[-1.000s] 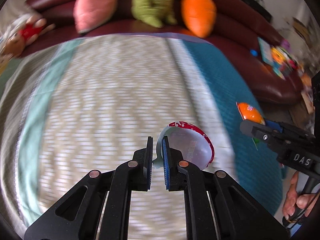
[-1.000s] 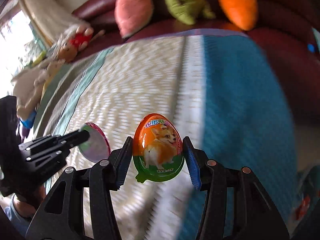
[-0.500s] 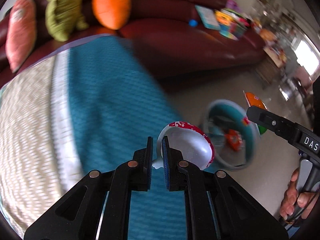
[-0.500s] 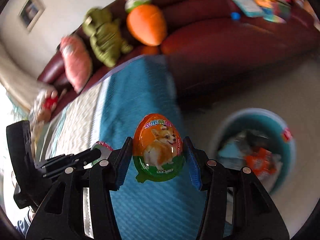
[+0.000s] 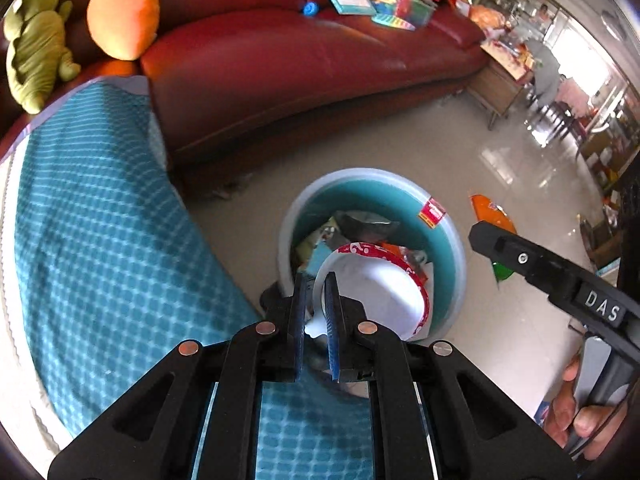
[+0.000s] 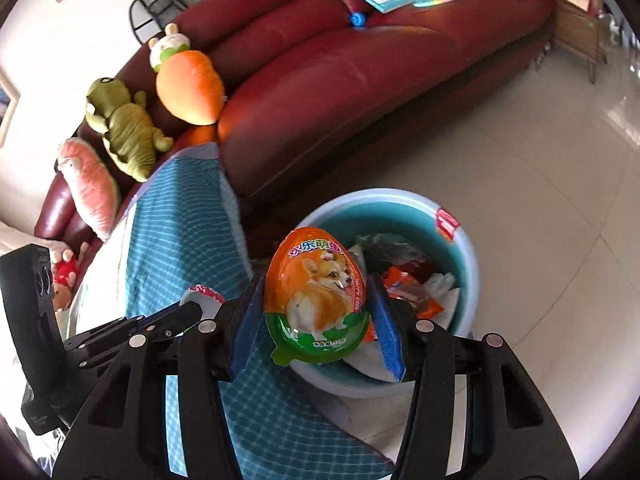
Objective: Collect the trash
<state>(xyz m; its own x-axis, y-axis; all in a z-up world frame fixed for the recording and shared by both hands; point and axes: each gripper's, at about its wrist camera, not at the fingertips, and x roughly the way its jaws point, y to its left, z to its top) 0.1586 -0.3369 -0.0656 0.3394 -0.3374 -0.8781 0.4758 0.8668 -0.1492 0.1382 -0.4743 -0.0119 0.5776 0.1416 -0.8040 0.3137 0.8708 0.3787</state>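
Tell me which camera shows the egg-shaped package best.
The right wrist view: the egg package faces the camera between the right gripper pads, corgi print clear. The left wrist view shows only its orange and green edges behind that gripper's finger.

Left gripper nearly closed; right gripper clamped half-wide.

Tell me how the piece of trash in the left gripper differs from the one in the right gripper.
The paper bowl is white inside with a red patterned rim; the egg package is orange and green with a corgi picture. The left gripper pinches only the bowl's thin rim, jaws nearly closed; the right gripper grips the egg package across its width, jaws well apart. Both are held over the blue trash bin.
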